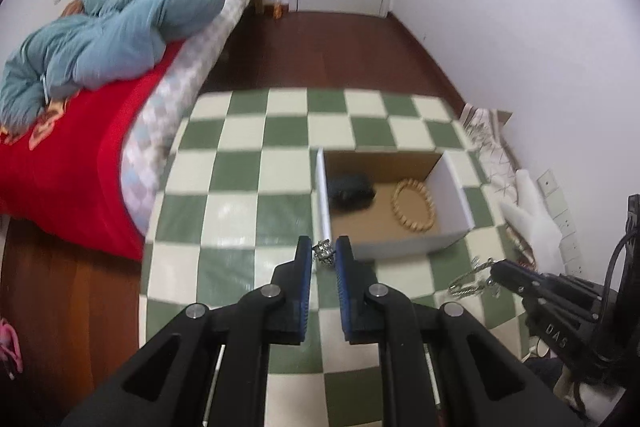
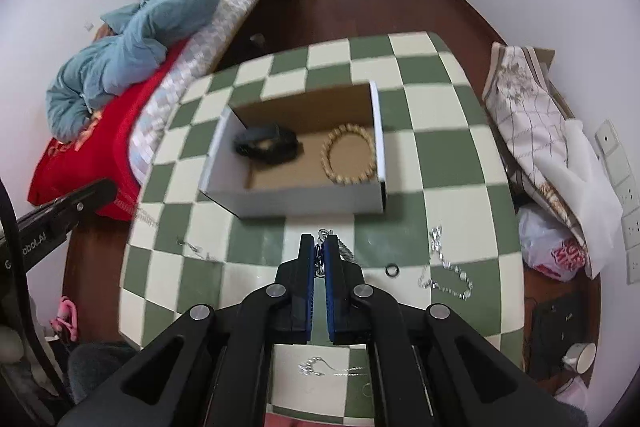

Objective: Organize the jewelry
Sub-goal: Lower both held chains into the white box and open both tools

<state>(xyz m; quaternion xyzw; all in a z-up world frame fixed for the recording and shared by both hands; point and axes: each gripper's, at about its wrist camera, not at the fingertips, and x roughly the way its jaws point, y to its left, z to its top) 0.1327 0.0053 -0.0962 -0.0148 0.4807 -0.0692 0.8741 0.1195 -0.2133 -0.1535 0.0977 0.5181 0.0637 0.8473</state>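
Note:
An open cardboard box (image 1: 452,187) (image 2: 296,199) stands on the green-and-cream checkered table. Inside lie a wooden bead bracelet (image 1: 413,205) (image 2: 349,157) and a black band (image 1: 350,189) (image 2: 266,145). My left gripper (image 1: 324,251) is shut on a small silver jewelry piece (image 1: 325,254) just before the box's near left corner. My right gripper (image 2: 319,247) is shut on a silver chain (image 2: 320,259), held in front of the box; in the left wrist view it (image 1: 486,273) carries the dangling chain (image 1: 466,285).
Loose on the table: a silver bracelet (image 2: 448,275), a small black ring (image 2: 391,270), a thin necklace (image 2: 320,367) near the front edge, and a small piece (image 2: 192,247) at left. A bed (image 1: 80,131) stands left; cloth and bags (image 2: 540,155) at right.

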